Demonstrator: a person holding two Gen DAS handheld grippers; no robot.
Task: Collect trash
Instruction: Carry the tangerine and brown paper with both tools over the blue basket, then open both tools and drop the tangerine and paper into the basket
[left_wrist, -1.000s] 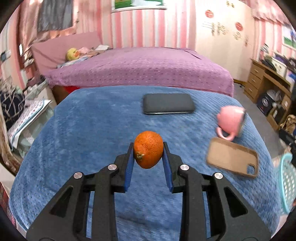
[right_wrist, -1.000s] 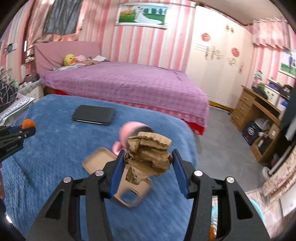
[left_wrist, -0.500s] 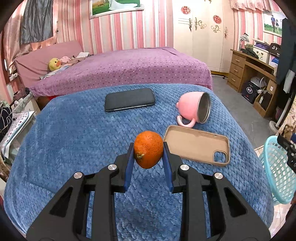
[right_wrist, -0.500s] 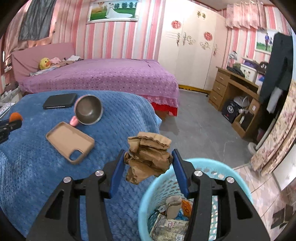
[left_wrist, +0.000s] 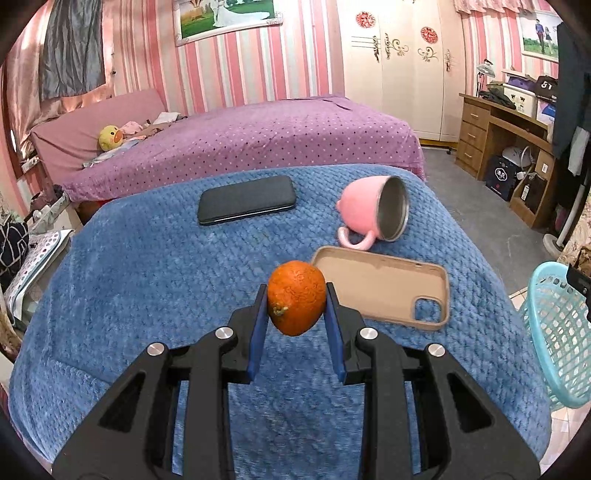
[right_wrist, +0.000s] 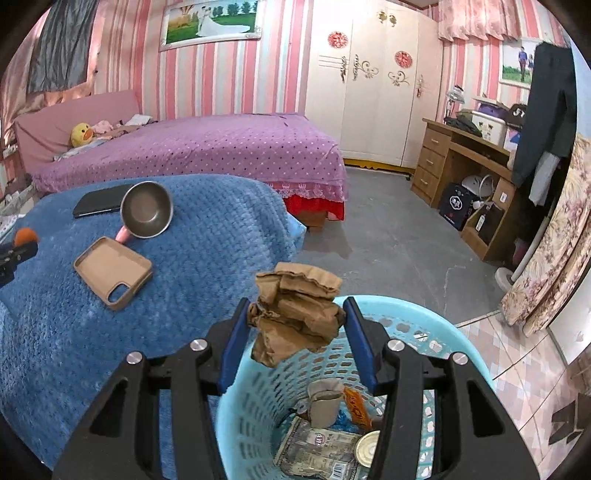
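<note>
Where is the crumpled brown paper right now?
Right wrist view: crumpled brown paper sits clamped in the right gripper, above the turquoise basket, beside the blue bed.

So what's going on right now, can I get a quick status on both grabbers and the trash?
Left gripper shut on orange, above blue blanket. Right gripper shut on crumpled brown paper, over turquoise basket. Nothing in the way.

Left tongs (left_wrist: 296, 307) angled downward, blue pads clamped on either side of an orange (left_wrist: 296, 297). Right tongs (right_wrist: 296, 332) angled downward, pads pinching crumpled brown paper (right_wrist: 295, 317), held aloft.
</note>
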